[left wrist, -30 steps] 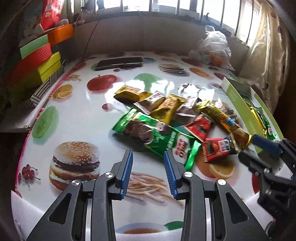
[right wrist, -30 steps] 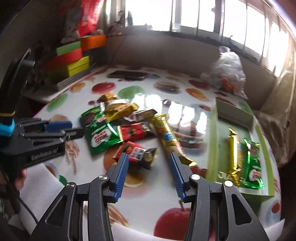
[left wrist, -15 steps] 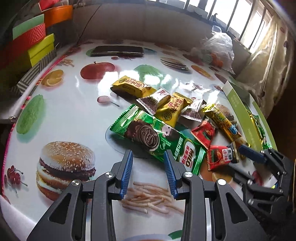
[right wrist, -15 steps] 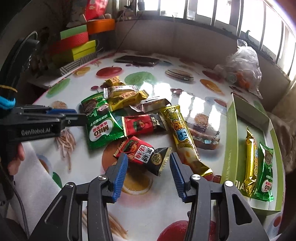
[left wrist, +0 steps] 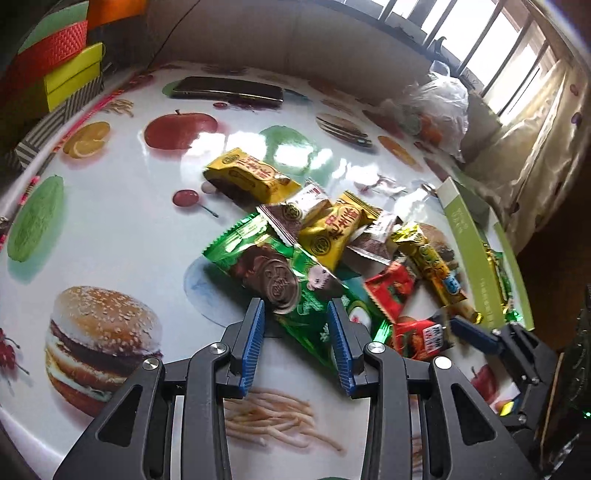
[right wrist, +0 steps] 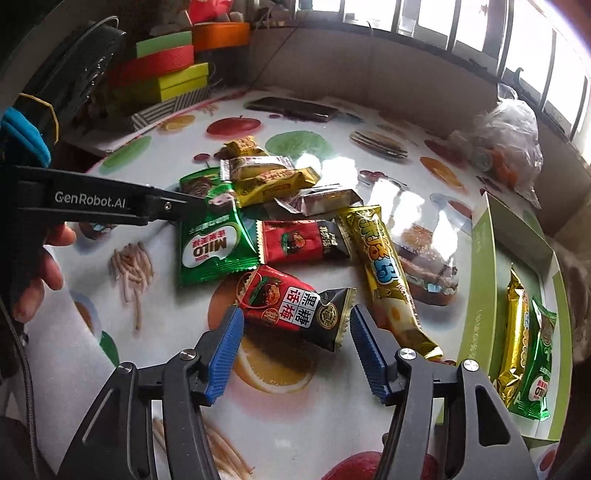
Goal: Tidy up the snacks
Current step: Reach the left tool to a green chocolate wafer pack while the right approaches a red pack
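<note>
Snacks in crinkly foil wrappers lie heaped on the glossy fruit-print tablecloth (right wrist: 295,424) — the red-and-black pillow pack (right wrist: 295,310), judged light, soft and slippery, sits untouched between the opening right gripper (right wrist: 295,332) jaws, best pinched across its middle.

Daylight pours in through the windows (right wrist: 424,22) at the back, blown out to white. It throws hard glare patches across the glossy tablecloth (left wrist: 110,229) near the snacks (left wrist: 325,236). The left corner with the boxes (left wrist: 55,74) stays dim. Both views bend strongly at the edges and darken in the corners. The red packet (left wrist: 417,332) is smeared by motion blur.
</note>
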A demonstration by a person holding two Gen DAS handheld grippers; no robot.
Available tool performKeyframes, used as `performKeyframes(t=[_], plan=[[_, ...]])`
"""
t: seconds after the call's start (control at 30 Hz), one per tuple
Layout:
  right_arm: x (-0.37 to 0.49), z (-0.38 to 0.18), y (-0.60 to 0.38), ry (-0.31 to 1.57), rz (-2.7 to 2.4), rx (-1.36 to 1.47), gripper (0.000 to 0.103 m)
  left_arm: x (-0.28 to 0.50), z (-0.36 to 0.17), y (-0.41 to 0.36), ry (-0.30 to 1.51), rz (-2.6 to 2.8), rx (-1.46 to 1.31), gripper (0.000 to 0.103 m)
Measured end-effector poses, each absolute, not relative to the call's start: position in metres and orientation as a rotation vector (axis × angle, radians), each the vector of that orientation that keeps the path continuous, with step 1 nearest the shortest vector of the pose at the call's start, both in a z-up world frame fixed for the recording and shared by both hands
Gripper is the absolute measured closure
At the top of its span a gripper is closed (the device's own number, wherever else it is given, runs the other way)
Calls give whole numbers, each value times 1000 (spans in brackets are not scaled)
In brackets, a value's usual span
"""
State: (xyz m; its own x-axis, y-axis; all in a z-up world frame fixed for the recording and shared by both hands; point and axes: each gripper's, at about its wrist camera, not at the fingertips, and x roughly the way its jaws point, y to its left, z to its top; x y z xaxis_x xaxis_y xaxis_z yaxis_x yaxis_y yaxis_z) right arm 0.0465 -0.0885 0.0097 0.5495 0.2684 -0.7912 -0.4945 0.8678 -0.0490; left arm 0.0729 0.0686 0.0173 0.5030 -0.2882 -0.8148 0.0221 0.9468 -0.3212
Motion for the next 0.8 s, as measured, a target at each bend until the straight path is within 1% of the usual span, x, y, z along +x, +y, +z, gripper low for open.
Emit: performKeyframes(t=[0.07,0.13,0.17,0.53,0.57,0.63,0.7,0.77,0.8], plan=[[48,7,-88,900,466,-277,41,74,17,68,1028,-187,-291,66],[48,6,-87,897,472,-274,41,77,17,65,1028,-194,-295,59],[48,6,-87,898,482,-271,40,78,17,64,1028,-197,-297,58],[48,4,-87,919,482,-241,41,96,16,59,1048,-91,-268,58],[48,4,-87,919,482,-239,43,96,16,60,1050,-89,-266,58],[48,5,-88,915,473,-235,57,97,17,61,1055,-83,-273,58],[48,6,-90,913,471,-222,63,99,17,61,1065,-74,-280,58],[48,6,-91,911,473,-218,67,99,16,62,1063,-70,-290,58],[47,6,-91,910,473,-218,70,99,16,61,1059,-73,-290,58]])
